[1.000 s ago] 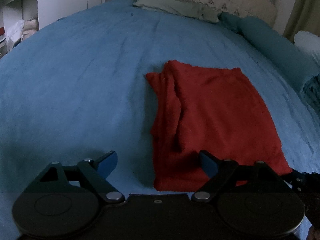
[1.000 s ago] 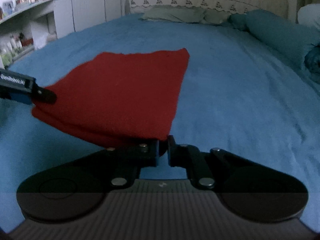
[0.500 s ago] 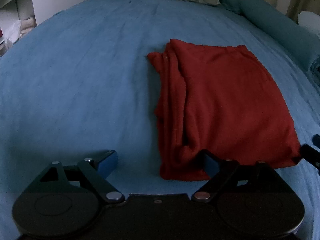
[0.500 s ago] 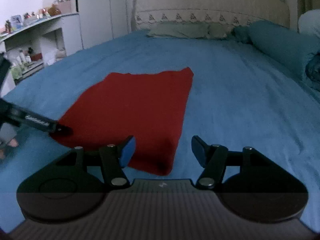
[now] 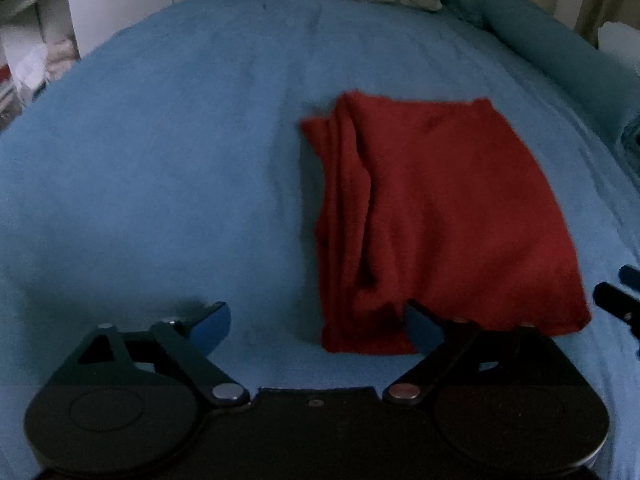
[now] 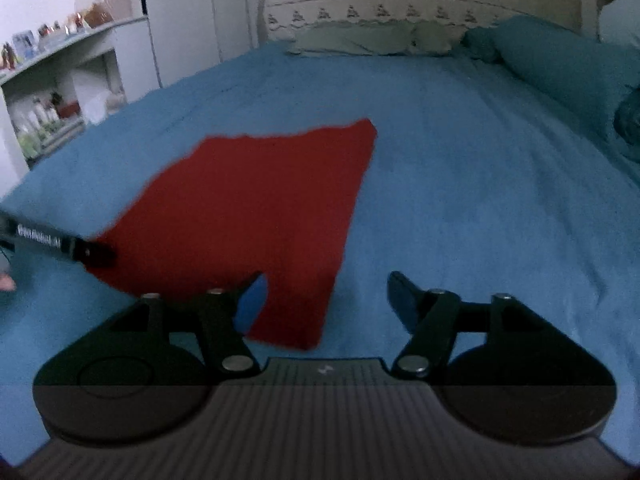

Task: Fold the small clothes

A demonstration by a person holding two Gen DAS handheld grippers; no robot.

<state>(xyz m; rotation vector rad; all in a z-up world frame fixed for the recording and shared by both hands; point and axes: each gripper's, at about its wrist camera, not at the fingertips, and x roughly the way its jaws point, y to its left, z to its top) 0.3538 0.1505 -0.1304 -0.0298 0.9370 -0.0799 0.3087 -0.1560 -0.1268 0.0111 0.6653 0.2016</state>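
Note:
A folded red garment (image 5: 440,216) lies flat on the blue bed cover (image 5: 160,180). It also shows in the right wrist view (image 6: 256,216). My left gripper (image 5: 318,326) is open and empty, just short of the garment's near left corner. My right gripper (image 6: 326,300) is open and empty, at the garment's near right corner. The left gripper's tip (image 6: 80,250) shows at the garment's left edge in the right wrist view. The right gripper's tip (image 5: 620,300) shows at the far right of the left wrist view.
Pale pillows (image 6: 372,38) and a headboard (image 6: 420,4) lie at the far end of the bed. A teal bolster (image 6: 560,68) runs along the right side. White shelves with small items (image 6: 52,92) stand to the left.
My right gripper opened and let go of the red garment's corner. The garment now lies flat. Both grippers have drawn back a little from it.

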